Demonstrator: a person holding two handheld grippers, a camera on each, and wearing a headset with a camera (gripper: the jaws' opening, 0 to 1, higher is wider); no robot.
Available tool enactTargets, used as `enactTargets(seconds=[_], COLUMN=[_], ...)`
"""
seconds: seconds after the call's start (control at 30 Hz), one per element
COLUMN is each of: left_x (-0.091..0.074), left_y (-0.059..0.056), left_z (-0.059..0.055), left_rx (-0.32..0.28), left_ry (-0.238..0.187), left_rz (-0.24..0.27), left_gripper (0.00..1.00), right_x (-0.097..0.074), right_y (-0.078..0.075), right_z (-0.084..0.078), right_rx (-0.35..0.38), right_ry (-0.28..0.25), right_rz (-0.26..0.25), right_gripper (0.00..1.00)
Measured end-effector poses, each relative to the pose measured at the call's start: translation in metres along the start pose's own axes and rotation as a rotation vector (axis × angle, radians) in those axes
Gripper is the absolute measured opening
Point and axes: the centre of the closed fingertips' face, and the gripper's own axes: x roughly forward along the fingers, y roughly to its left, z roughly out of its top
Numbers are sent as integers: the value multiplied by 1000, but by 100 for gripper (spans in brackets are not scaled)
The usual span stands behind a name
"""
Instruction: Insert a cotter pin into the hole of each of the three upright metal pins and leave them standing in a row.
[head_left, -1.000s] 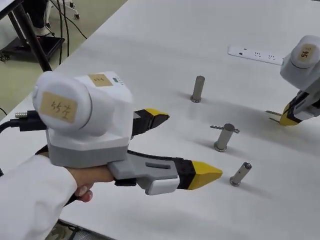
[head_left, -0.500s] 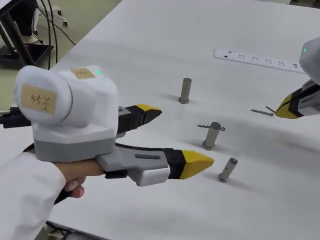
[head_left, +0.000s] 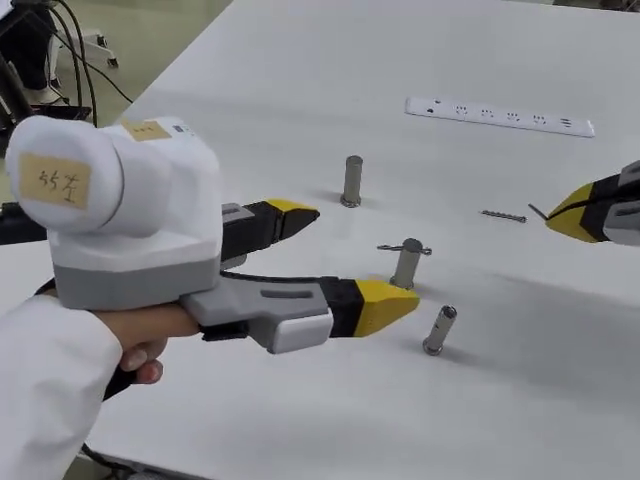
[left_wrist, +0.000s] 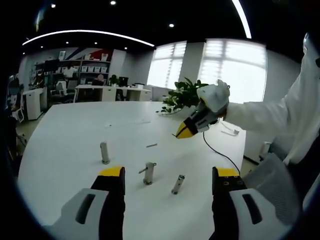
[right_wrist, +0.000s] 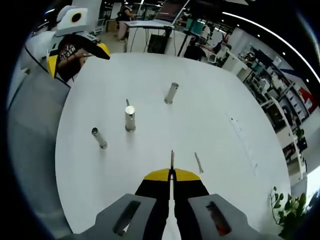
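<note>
White table (head_left: 300, 80), plain matte top. White power strip (head_left: 498, 115) lies flat on it toward the far side, sockets up. Black cables (head_left: 72, 45) hang off the table's left side, over a greenish floor (head_left: 170, 20). Left gripper view: leafy potted plant (left_wrist: 182, 96) behind the table, bright windows (left_wrist: 235, 70), curved ceiling light strip (left_wrist: 85, 34), shelves (left_wrist: 92, 70) with boxes, long desk (left_wrist: 107, 91). Right gripper view: office desks (right_wrist: 142, 23) beyond the table, details blurry.
</note>
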Motion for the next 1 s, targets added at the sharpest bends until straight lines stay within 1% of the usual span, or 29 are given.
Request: enactTargets(seconds=[0.03, 0.07, 0.1, 0.13, 0.17, 0.23, 0.27, 0.37, 0.47, 0.5, 0.53, 0.6, 0.7, 0.73, 0.8, 0.83, 0.87, 1.0], left_x=[0, 1, 1, 2, 3, 4, 5, 8, 12, 14, 15, 19, 24, 26, 28, 29, 31, 37], left_y=[0, 0, 0, 1, 2, 1, 0, -2, -6, -7, -8, -10, -15, -17, -19, -21, -23, -28], left_z=[3, 5, 6, 8, 9, 12, 14, 17, 21, 22, 22, 23, 24, 24, 24, 25, 25, 27], left_rx=[1, 2, 1, 2, 3, 9, 11, 12, 6, 8, 9, 11, 16, 17, 17, 18, 17, 23], left_ry=[-6, -10, -11, -13, -13, -16, -16, -23, -28, -30, -30, -27, -19, -18, -15, -14, -12, -9], left_rz=[1, 2, 3, 6, 7, 3, 0, -6, -22, -29, -32, -45, -63, -69, -81, -89, -100, -127], left_gripper=[68, 68, 68, 68, 68, 67, 66, 63, 59, 58, 57, 55, 54, 53, 51, 50, 49, 45], right_x=[-4, -6, -8, -11, -13, -16, -19, -25, -32, -33, -35, -38, -42, -43, -43, -44, -45, -45], right_y=[2, 4, 3, 2, 3, 12, 14, 20, 24, 29, 31, 37, 47, 50, 52, 55, 58, 68], right_z=[4, 5, 4, 3, 3, 4, 4, 8, 12, 14, 16, 21, 29, 32, 35, 39, 41, 49], right_rx=[-3, -5, -13, -48, -62, -46, -49, -55, -105, -103, -96, -92, -143, -139, -147, -182, -196, -192], right_ry=[-15, -18, -10, 3, 5, -6, -13, -29, -29, -35, -51, -66, -72, -77, -89, -89, -89, -116], right_rz=[-16, -31, -54, -91, -108, -124, -143, -170, -225, -224, -226, -227, -249, -249, -253, -269, -274, -279], right_gripper=[0, 0, 0, 0, 0, 0, 0, 0, 0, 0, 0, 0, 0, 0, 0, 0, 0, 0])
